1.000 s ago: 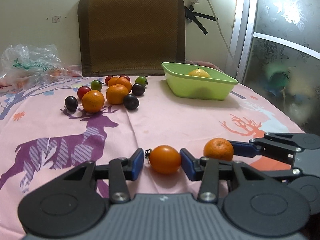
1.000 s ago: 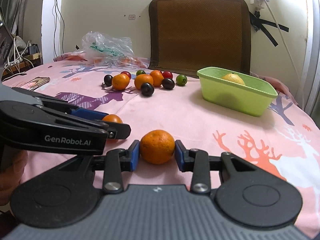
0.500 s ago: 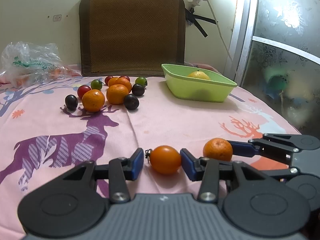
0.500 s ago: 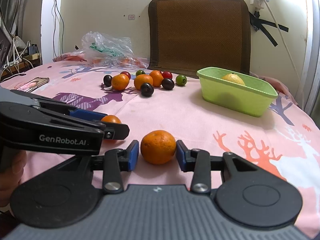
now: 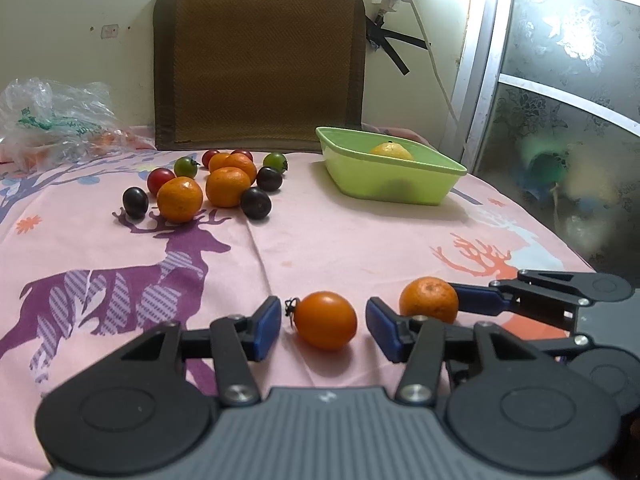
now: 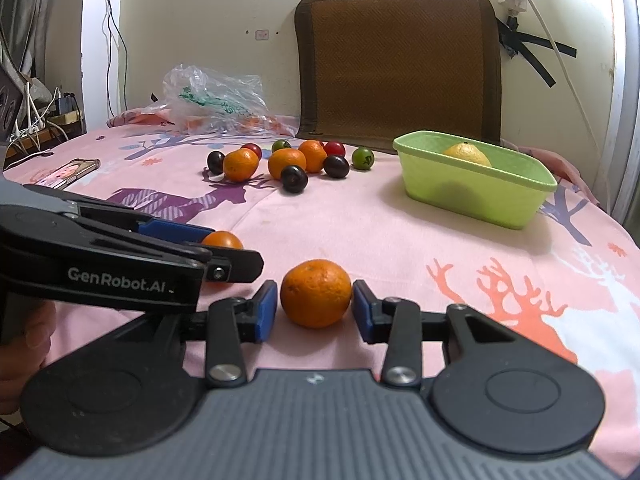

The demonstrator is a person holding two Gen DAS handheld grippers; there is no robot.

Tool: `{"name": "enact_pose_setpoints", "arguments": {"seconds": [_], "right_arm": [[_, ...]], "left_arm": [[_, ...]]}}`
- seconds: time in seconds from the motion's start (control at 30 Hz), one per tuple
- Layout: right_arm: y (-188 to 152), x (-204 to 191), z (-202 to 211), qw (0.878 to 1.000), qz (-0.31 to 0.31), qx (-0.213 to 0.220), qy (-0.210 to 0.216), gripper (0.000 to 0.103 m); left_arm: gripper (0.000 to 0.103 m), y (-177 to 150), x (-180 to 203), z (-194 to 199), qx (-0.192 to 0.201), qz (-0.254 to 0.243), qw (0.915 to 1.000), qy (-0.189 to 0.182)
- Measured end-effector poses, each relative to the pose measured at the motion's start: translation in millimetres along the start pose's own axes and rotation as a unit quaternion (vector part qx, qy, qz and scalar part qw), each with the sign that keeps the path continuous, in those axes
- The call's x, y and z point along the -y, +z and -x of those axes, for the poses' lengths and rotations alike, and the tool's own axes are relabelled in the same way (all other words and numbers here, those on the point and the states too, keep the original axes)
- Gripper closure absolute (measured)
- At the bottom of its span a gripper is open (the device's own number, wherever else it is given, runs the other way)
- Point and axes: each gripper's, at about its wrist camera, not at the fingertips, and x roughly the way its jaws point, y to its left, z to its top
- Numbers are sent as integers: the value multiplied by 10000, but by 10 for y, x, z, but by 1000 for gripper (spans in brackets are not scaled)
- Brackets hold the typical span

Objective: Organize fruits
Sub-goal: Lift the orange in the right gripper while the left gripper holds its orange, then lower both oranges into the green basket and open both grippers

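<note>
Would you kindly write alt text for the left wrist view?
The open left gripper brackets a smooth orange tomato on a pink deer-print tablecloth, its pads not touching. The right gripper flanks a mandarin; farther back sit mixed fruit and a green bin.

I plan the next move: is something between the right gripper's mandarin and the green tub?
Nothing visible. The mandarin sits between the open right gripper fingers, and only bare pink cloth lies from there to the green tub. The fruit cluster stands off to the left.

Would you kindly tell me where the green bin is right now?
The green bin sits far right on the tablecloth, right of the fruit cluster, holding one yellow citrus.
</note>
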Motion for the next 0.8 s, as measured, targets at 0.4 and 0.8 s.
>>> {"name": "enact_pose_setpoints", "arguments": {"seconds": [0.4,0.8], "right_arm": [[3,24,2,10000,-52,-50,-34,51],[31,2,49,9996,277,38,38,66]], "left_arm": [[31,24,-7,-3,-55,29,9999,151],[68,74,92,-28,-133,-288,9995,35]]}}
